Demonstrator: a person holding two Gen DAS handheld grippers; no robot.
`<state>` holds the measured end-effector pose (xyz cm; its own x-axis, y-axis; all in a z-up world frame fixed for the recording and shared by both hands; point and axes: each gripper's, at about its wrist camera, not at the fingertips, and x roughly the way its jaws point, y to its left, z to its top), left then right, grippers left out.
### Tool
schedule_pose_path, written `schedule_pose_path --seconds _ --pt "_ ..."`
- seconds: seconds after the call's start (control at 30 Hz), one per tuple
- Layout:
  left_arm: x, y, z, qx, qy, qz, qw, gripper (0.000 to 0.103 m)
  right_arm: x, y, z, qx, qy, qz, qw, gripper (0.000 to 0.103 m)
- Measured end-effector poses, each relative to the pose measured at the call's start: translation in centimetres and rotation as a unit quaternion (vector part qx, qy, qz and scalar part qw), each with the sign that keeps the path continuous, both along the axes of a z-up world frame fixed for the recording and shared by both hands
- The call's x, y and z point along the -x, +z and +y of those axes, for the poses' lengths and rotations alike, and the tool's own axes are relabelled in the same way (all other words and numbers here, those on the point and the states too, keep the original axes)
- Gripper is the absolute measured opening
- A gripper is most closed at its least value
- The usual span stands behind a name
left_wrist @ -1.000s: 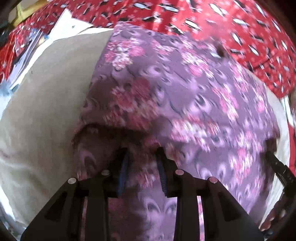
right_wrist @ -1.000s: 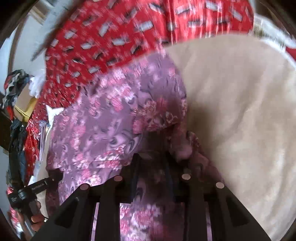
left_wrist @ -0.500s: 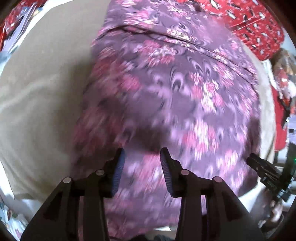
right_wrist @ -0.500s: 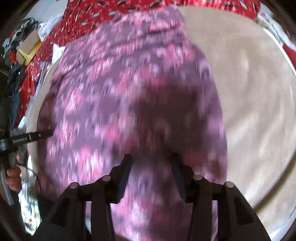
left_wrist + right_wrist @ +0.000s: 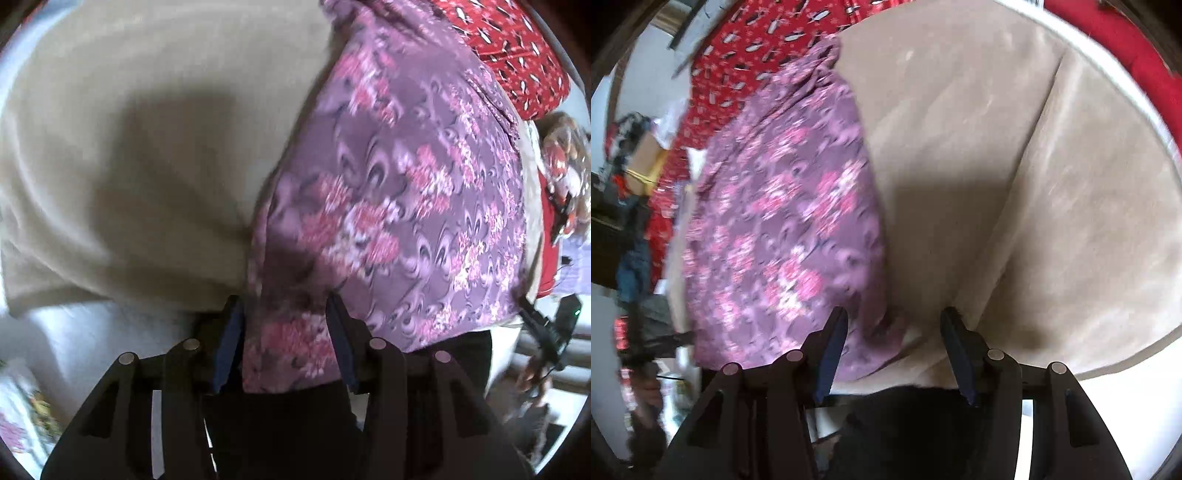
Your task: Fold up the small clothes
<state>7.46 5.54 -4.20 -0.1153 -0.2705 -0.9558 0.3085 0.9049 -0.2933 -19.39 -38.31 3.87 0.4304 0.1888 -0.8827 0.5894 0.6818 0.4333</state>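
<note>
Beige, soft-napped fabric of the cushion cover [image 5: 140,155] fills the space left of and ahead of the left gripper [image 5: 284,321], whose jaws are opening; the near left corner of the purple floral-print cloth garment [image 5: 406,192] lies between its blue-padded fingers [image 5: 231,332], and the pads do not look to be pressing it. From that corner the garment spreads ahead and to the right of this tool, flat on the cushion, with a red patterned bedspread [image 5: 517,48] beyond its far edge. Further right, the right gripper [image 5: 892,328] is also opening its jaws; the garment's [image 5: 783,206] near right corner sits just inside its left finger, and bare beige cover [image 5: 1052,184] lies ahead and to its right. The cloth looks thin, light and limp, likely a little slippery, so it should drape and slide rather than hold a crease by itself. For the next fold, the sensible holds are probably the two near corners or the hem just inside them, pinching both layers together so the underlayer does not lag.
</note>
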Motion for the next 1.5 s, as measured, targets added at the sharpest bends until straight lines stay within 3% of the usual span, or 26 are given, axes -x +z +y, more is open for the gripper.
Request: schedule_pose_path --seconds 0.07,0.2,0.3,0.37,0.4,0.43,0.47,0.77,0.9,0.93,1.0,1.03,1.13,1.17,1.33,1.43,1.5 --pt "0.4 -0.5 0.4 0.006 0.002 0.007 1.0 0.044 0.0 0.0 0.9 0.0 0.009 -0.019 1.0 0.054" --pt "1.0 -0.6 0.6 0.017 -0.002 0.001 0.9998 0.052 -1.5 2.2 2.4 0.079 0.006 -0.074 0.994 0.055" --pt "1.8 -1.0 0.8 0.027 -0.004 0.008 0.9996 0.052 -2.7 0.8 2.5 0.055 0.033 -0.051 0.997 0.055" --pt "2.3 -1.0 1.1 0.034 -0.013 -0.003 0.9993 0.052 -2.7 -0.2 3.3 0.029 0.068 -0.046 0.996 0.046" --pt "2.7 -0.8 0.9 0.034 -0.018 -0.015 0.9991 0.043 -2.5 -0.4 3.9 0.029 0.084 -0.045 0.995 0.035" --pt "2.8 -0.6 0.9 0.036 -0.024 -0.024 0.9988 0.017 -2.2 -0.2 4.5 0.046 0.099 -0.043 0.993 0.017" --pt "3.1 -0.6 0.8 0.04 -0.029 -0.026 0.9984 0.007 -1.9 0.0 4.9 0.059 0.103 -0.042 0.992 0.004" --pt "2.9 4.7 1.1 0.151 -0.043 -0.054 0.9861 0.005 0.7 5.3 4.5 0.074 0.047 -0.114 0.99 0.003" --pt "2.8 4.7 0.8 0.15 -0.044 -0.054 0.9863 0.005 -0.9 4.2 4.6 0.099 0.038 -0.049 0.993 0.004" --pt "2.9 4.5 0.6 0.148 -0.042 -0.05 0.9868 0.005 -1.1 3.6 4.3 0.105 0.031 -0.03 0.994 0.009" --pt "2.9 3.9 0.7 0.146 -0.036 -0.038 0.9879 0.005 -1.1 1.7 3.1 0.078 0.019 0.002 0.997 0.01" --pt "3.0 3.8 0.7 0.145 -0.037 -0.034 0.9881 0.005 -0.9 1.2 2.9 0.064 0.014 0.004 0.998 0.014" --pt "3.5 3.3 0.9 0.129 -0.045 -0.043 0.9898 0.005 -0.1 0.0 2.7 0.021 0.008 -0.008 1.0 0.038" --pt "3.5 3.2 1.6 0.126 -0.046 -0.043 0.9901 0.005 0.1 -0.3 2.8 0.011 0.013 -0.008 1.0 0.04" --pt "3.4 1.8 1.4 0.103 -0.046 -0.026 0.9932 0.01 0.9 -0.3 3.2 -0.01 0.023 -0.026 0.999 0.036" --pt "3.5 1.9 1.6 0.104 -0.048 -0.027 0.993 0.006 0.9 0.7 3.6 -0.013 0.045 -0.042 0.998 0.004" --pt "3.3 2.7 2.0 0.121 -0.042 -0.026 0.9914 0.005 0.7 2.0 4.3 -0.008 0.06 -0.066 0.996 0.004"
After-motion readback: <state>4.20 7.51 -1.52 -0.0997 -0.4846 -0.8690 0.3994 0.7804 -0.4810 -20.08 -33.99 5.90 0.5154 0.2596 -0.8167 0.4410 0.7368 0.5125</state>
